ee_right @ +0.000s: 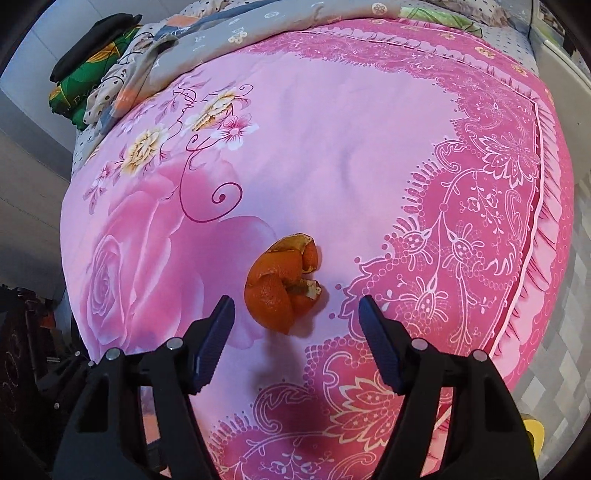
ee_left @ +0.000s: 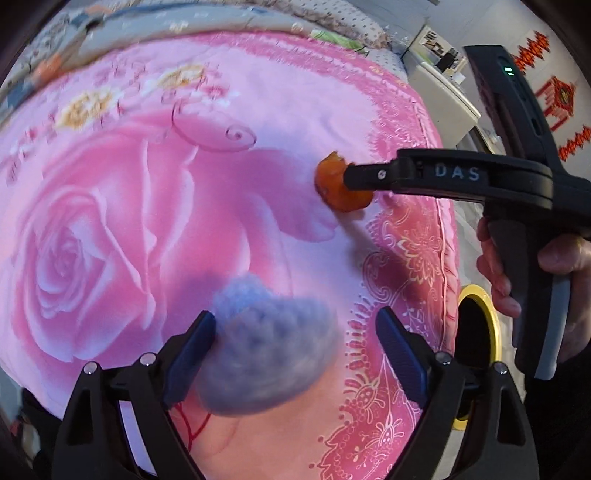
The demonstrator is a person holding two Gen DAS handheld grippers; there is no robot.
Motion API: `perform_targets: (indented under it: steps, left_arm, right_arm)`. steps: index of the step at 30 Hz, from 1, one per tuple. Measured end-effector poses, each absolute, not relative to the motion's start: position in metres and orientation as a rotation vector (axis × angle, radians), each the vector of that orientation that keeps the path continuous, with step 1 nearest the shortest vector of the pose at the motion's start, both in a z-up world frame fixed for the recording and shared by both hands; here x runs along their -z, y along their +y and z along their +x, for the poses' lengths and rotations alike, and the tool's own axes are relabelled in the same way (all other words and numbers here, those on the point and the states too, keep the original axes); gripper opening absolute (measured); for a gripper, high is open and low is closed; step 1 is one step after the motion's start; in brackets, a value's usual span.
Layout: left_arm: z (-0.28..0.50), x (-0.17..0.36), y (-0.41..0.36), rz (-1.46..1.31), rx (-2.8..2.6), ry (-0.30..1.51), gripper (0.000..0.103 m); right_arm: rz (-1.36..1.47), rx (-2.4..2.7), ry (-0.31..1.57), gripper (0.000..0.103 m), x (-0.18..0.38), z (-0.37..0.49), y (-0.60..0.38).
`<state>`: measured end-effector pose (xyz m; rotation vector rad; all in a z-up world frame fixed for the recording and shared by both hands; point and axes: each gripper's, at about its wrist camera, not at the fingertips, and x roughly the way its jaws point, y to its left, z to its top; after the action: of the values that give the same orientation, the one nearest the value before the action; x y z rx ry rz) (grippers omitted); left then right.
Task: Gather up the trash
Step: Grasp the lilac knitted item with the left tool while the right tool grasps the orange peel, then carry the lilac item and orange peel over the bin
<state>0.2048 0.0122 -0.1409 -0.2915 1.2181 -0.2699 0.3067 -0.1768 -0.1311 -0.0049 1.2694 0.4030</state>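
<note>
Trash is lying uncollected on the pink rose-printed quilt [ee_right: 369, 147]: curled orange peel [ee_right: 284, 286] is sitting between the released right gripper [ee_right: 296, 325], while a blurred grey-blue fluffy wad [ee_left: 266, 354] is touching the spread left gripper's [ee_left: 295, 343] inner finger.

Pink rose-print quilt [ee_right: 369, 155] w/ darker pink lace-pattern border, covers bed; grey floral blanket [ee_right: 229, 29] bunched along far edge; green-and-yellow folded cloth [ee_right: 85, 85] w/ black item on top, far left corner; white cabinet [ee_left: 439, 88] beside bed
</note>
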Motion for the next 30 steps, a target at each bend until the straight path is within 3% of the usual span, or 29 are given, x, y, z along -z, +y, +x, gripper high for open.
perform_targets:
  steps: [4,6,11,15,19,30]
  left_arm:
    - [0.208,0.147,0.011,-0.279,0.26,1.209,0.079]
    - [0.211,0.146,0.009,-0.281,0.285,1.205,0.067]
    - [0.204,0.149,0.005,-0.223,0.273,1.187,0.052]
    - [0.201,0.147,0.002,-0.217,0.282,1.164,0.045]
    - [0.2,0.146,0.004,-0.228,0.295,1.16,0.043]
    - [0.192,0.127,0.009,-0.261,0.32,1.137,0.042]
  right_arm:
    - [-0.022,-0.395,1.282,0.062,0.141,0.315,-0.17]
    - [-0.015,-0.397,1.292,0.06,0.145,0.318,-0.168]
    - [-0.06,-0.397,1.277,0.053,0.148,0.309,-0.16]
    - [-0.069,-0.398,1.284,0.036,0.155,0.306,-0.153]
    - [-0.068,-0.39,1.269,0.031,0.153,0.307,-0.149]
    - [-0.035,-0.407,1.234,0.029,0.124,0.296,-0.158]
